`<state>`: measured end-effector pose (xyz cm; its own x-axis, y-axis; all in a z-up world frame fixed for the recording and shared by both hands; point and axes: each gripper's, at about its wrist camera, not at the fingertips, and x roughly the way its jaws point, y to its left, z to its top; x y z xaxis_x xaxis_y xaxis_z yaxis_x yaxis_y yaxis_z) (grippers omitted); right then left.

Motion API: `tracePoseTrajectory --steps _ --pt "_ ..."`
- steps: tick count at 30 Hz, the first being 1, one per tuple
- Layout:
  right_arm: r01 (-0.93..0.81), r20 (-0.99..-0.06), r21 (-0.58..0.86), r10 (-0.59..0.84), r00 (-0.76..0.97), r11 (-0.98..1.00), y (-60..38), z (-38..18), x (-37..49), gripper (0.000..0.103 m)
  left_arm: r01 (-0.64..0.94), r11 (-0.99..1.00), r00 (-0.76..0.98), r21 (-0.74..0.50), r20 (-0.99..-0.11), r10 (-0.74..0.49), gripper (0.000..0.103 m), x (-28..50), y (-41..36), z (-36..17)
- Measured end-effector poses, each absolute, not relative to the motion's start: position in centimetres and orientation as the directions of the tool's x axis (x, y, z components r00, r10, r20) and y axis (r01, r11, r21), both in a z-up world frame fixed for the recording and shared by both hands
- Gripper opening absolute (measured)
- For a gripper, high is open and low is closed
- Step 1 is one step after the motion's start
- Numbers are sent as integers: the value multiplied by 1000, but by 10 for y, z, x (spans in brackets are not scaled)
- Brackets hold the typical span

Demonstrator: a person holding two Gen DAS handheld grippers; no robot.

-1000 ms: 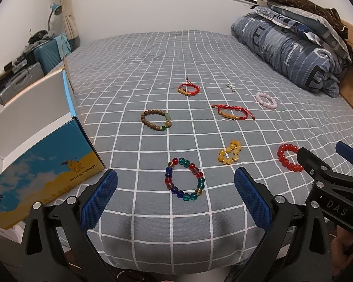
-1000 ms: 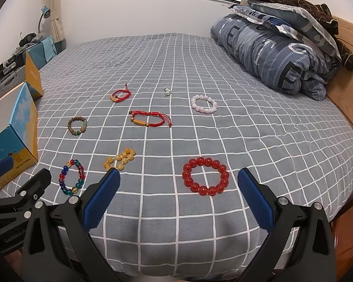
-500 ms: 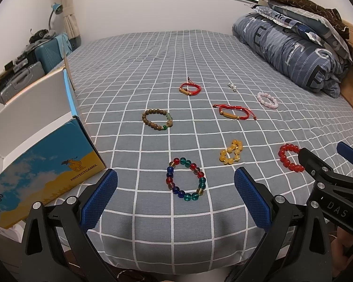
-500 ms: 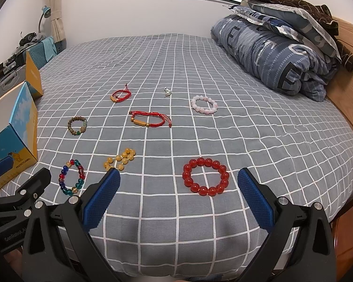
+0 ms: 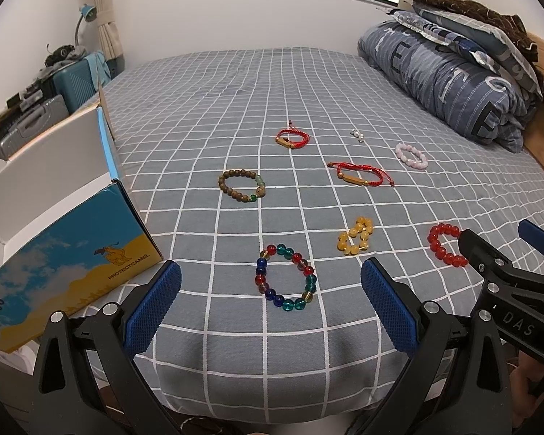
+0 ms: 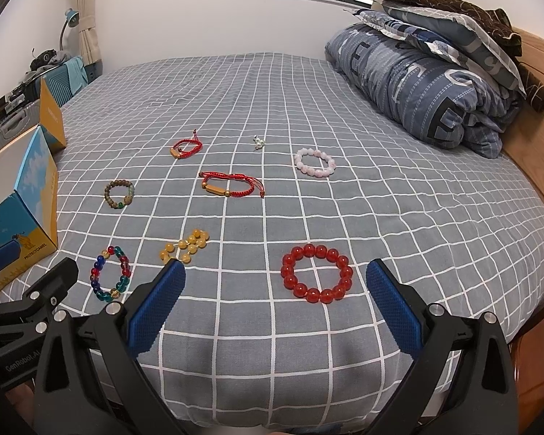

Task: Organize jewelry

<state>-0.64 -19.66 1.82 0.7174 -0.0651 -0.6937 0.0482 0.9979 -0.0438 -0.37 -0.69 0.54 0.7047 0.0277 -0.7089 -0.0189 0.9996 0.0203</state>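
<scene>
Several bracelets lie on the grey checked bed. In the left wrist view: a multicolour bead bracelet (image 5: 285, 277), a yellow bead bracelet (image 5: 355, 241), a brown wooden one (image 5: 241, 185), two red cord ones (image 5: 361, 175) (image 5: 291, 138), a pink one (image 5: 411, 156), small earrings (image 5: 357, 135) and a red bead bracelet (image 5: 445, 245). My left gripper (image 5: 271, 309) is open and empty, just short of the multicolour bracelet. My right gripper (image 6: 275, 306) is open and empty, just short of the red bead bracelet (image 6: 316, 273). An open blue and yellow box (image 5: 60, 250) stands at the left.
A folded blue duvet and pillows (image 6: 428, 83) are piled at the right by the wooden headboard (image 6: 536, 152). Suitcases (image 5: 32, 116) stand beyond the bed's left side. The bed's near edge (image 6: 272, 395) is right under both grippers.
Both grippers have barely shifted; the left one drifted slightly. All the jewelry lies where it was.
</scene>
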Motion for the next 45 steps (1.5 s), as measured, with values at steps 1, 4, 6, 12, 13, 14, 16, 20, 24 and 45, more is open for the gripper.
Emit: tracePoseTrajectory --steps 1,4,6,12,13,14,16,20,24,45 --pt "48 -693 -45 -65 718 998 -196 18 -7 96 -19 1000 705 21 -709 28 97 -4 -7 5" --pt "47 -692 -44 -65 719 998 -196 19 -7 96 -20 1000 705 22 -709 30 97 -4 -7 6" --pt "48 -692 -44 -65 719 998 -197 19 -7 96 -21 1000 704 22 -709 30 97 -4 -7 6" --pt "47 -691 -44 -65 720 998 -197 19 -7 96 -21 1000 705 21 -708 30 97 -3 -7 6" --pt "47 -691 -44 -65 720 998 -197 20 -7 96 -21 1000 705 20 -708 29 97 -3 -7 6" --pt "47 -691 -43 -64 720 998 -197 20 -7 96 -22 1000 706 20 -708 29 97 -3 -7 7" --pt "47 -689 -46 -66 722 998 -197 21 -7 96 -25 999 705 22 -708 33 97 -3 -6 7" --pt "47 -678 -48 -67 732 998 -198 31 -7 96 -38 999 711 30 -701 48 97 0 -5 15" --pt "54 -665 -52 -75 744 997 -201 46 -3 96 -73 997 709 19 -702 65 97 13 3 29" --pt "30 -856 -72 -77 511 997 -226 -11 82 96 -43 999 503 -6 -864 17 97 173 11 -10"
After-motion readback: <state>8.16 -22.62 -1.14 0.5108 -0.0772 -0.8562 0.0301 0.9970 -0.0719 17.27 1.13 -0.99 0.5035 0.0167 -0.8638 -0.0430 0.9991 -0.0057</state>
